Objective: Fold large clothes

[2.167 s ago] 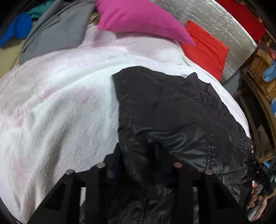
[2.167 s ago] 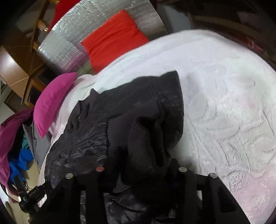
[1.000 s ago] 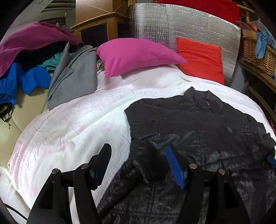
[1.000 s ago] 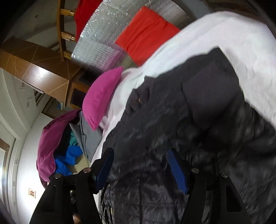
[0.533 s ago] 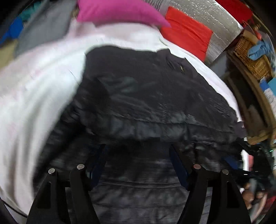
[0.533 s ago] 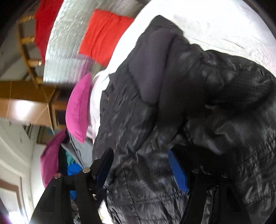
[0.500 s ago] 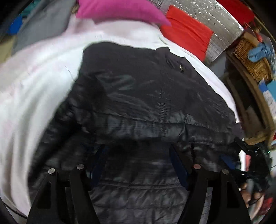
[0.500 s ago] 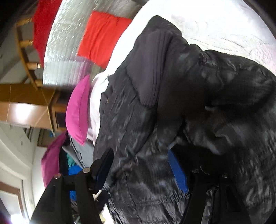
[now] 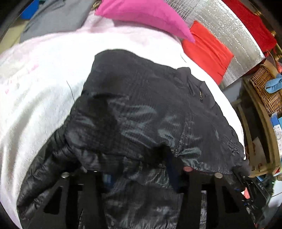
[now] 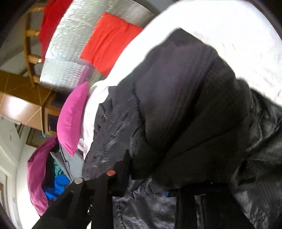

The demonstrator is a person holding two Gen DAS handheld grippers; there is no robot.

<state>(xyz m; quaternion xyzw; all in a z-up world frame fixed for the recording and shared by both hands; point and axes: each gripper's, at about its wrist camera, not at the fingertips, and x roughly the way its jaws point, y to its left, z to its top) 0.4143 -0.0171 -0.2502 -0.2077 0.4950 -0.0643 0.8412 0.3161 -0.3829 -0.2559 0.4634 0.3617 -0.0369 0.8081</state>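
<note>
A black quilted jacket [image 9: 149, 114] lies on a white bed cover [image 9: 35, 88], its collar toward the pillows. My left gripper [image 9: 135, 169] sits low at the jacket's near hem, jaws still wide, with jacket fabric bunched between and over the fingers. My right gripper [image 10: 149, 176] is at the jacket's other side; a thick fold of the jacket [image 10: 185, 114] drapes over and between its fingers and hides the right finger. Whether either gripper grips the fabric does not show.
A pink pillow [image 9: 141, 15] and a red pillow [image 9: 208, 49] lie at the bed's head by a silver padded board [image 9: 229, 30]. A wicker basket [image 9: 266, 88] on a wooden shelf stands right. A pile of clothes [image 10: 44, 172] lies beside the bed.
Both grippers let go of the sleeves and opened, then moved down to the jacket's near hem. Now the fabric covers more of the fingers and the hem is lifting.
</note>
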